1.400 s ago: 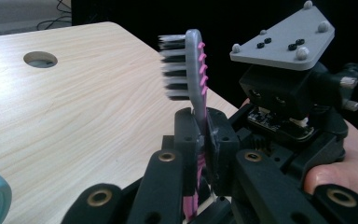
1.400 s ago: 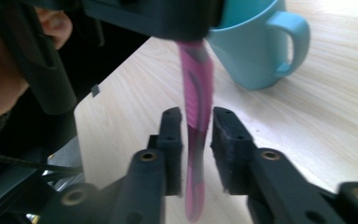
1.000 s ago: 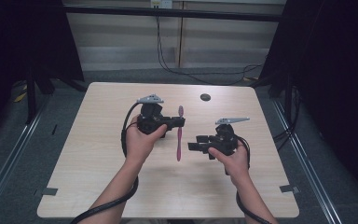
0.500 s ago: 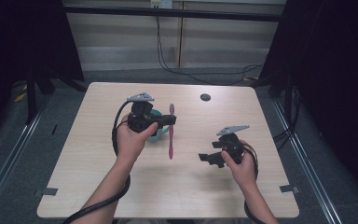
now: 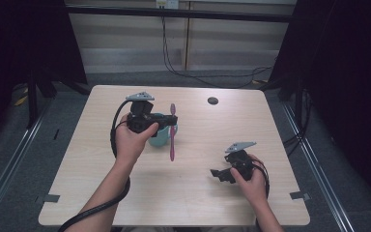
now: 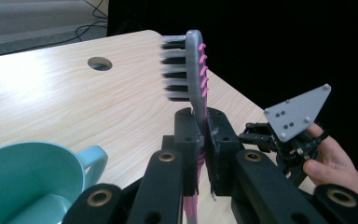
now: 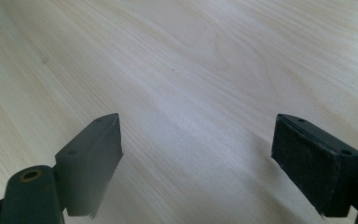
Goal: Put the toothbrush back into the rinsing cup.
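Note:
My left gripper (image 5: 169, 124) is shut on a pink and grey toothbrush (image 5: 172, 145), gripping its neck just below the head. In the left gripper view the bristled head (image 6: 186, 70) sticks up above the closed jaws of that gripper (image 6: 200, 144). A teal cup (image 5: 160, 137) stands on the table directly under and beside it, and its rim (image 6: 28, 161) shows at the lower left of the left gripper view. My right gripper (image 5: 218, 175) rests low at the near right of the table. It is open (image 7: 196, 163), with only bare wood between its jaws.
The light wooden table (image 5: 198, 203) has a round cable hole (image 5: 213, 100) near its far edge, also seen as the hole (image 6: 99, 63) in the left gripper view. The other hand with its gripper (image 6: 289, 126) shows at the right there. Dark curtains flank the table.
The left gripper carried the toothbrush left and farther back, over by the teal cup. The right gripper drew away from the toothbrush toward the near right of the table.

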`<state>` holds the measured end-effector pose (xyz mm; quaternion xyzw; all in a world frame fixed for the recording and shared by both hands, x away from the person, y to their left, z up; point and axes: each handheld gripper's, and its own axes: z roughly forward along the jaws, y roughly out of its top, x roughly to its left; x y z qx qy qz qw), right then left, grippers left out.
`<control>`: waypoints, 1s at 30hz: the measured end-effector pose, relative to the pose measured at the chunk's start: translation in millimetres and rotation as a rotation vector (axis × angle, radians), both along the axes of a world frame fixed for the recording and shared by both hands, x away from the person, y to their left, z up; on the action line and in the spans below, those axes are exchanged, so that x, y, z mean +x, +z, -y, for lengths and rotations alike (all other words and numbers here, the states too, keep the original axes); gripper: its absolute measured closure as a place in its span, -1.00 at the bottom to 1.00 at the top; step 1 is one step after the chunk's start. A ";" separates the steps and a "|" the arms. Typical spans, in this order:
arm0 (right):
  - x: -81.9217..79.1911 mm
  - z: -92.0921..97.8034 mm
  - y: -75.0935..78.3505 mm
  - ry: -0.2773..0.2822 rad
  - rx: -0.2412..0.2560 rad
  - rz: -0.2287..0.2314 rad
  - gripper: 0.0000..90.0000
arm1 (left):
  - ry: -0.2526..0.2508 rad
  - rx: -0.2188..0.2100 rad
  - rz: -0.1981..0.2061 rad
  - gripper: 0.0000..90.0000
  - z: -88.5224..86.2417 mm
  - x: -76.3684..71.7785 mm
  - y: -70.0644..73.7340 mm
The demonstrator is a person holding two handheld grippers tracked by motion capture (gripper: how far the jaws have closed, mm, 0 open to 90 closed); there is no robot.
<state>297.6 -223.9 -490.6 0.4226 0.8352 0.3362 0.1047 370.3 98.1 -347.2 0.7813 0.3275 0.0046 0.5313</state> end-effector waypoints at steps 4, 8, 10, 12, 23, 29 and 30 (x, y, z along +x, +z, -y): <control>-3.8 3.1 -6.9 0.002 -0.022 0.004 -0.66 | 0.004 0.011 0.003 0.89 -1.0 1.9 1.4; -8.2 8.0 -11.6 -0.002 -0.022 0.024 -0.66 | 0.009 0.012 0.004 0.89 -1.5 4.5 2.8; -9.9 9.9 -12.7 0.003 -0.017 0.035 -0.66 | 0.009 0.010 0.004 0.89 -1.5 5.8 4.0; -12.2 10.7 -13.8 0.007 -0.029 0.052 -0.66 | 0.010 0.010 0.009 0.89 -0.9 6.7 5.6; -20.9 13.0 -20.5 -0.005 -0.006 0.120 -0.68 | 0.033 0.006 0.029 0.88 -0.7 12.8 17.5; -20.9 13.2 -21.0 -0.002 -0.007 0.127 -0.68 | 0.045 0.002 0.039 0.88 -4.3 16.2 22.7; -20.9 13.2 -21.0 -0.002 -0.006 0.127 -0.68 | 0.048 0.003 0.042 0.88 -5.2 17.0 23.4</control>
